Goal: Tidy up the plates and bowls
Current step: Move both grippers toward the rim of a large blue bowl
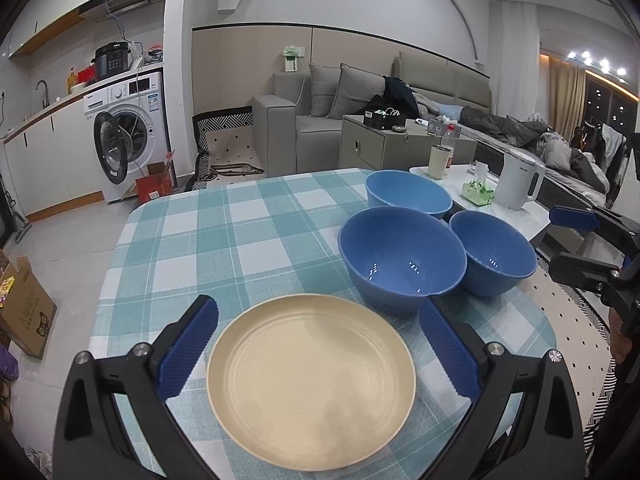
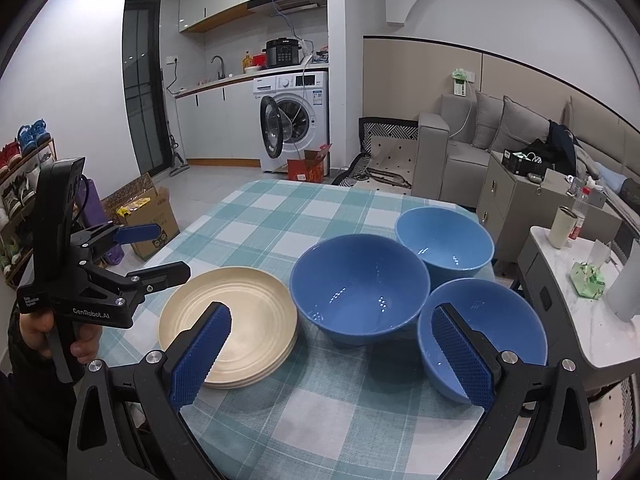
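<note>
Cream plates [image 2: 228, 320] are lying stacked on the tabletop [image 2: 280, 216] beside three blue bowls [image 2: 358, 300]; both hand-held grippers, left [image 1: 316, 344] and right [image 2: 336, 356], are hovering spread and empty. Nesting the bowls probably comes next.

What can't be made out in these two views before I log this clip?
- Plate stack: the right wrist view shows layered rims, but the count is unclear; the left wrist view shows only the top plate.
- Near rim of the plate stack: cut off by the left gripper in its own view.
- Smallest blue bowl: near side hidden behind a finger of the right gripper.
</note>
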A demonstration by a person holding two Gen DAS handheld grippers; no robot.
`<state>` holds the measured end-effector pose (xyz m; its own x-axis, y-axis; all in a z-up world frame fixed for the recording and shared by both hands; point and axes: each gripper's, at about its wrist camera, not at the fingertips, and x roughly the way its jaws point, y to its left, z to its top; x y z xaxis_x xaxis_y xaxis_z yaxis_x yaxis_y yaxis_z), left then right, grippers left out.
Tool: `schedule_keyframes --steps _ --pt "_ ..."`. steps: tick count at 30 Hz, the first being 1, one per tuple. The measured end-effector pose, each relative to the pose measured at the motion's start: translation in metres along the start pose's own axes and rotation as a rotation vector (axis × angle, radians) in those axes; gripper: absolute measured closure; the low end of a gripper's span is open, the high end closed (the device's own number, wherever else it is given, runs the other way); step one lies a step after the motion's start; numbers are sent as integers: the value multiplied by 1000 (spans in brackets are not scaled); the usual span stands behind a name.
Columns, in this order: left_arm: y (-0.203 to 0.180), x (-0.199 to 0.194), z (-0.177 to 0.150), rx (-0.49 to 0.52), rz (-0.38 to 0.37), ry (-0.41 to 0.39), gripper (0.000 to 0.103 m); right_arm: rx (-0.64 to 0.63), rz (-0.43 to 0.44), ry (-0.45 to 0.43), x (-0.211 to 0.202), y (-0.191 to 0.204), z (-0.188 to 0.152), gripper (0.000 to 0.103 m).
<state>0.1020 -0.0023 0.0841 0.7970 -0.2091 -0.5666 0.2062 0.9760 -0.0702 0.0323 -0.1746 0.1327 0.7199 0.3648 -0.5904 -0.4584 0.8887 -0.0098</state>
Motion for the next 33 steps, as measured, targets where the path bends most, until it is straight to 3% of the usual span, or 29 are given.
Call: schedule_keyframes --steps 33 --pt "-26 27 69 11 7 -25 0 82 -77 -24 -15 -78 39 1"
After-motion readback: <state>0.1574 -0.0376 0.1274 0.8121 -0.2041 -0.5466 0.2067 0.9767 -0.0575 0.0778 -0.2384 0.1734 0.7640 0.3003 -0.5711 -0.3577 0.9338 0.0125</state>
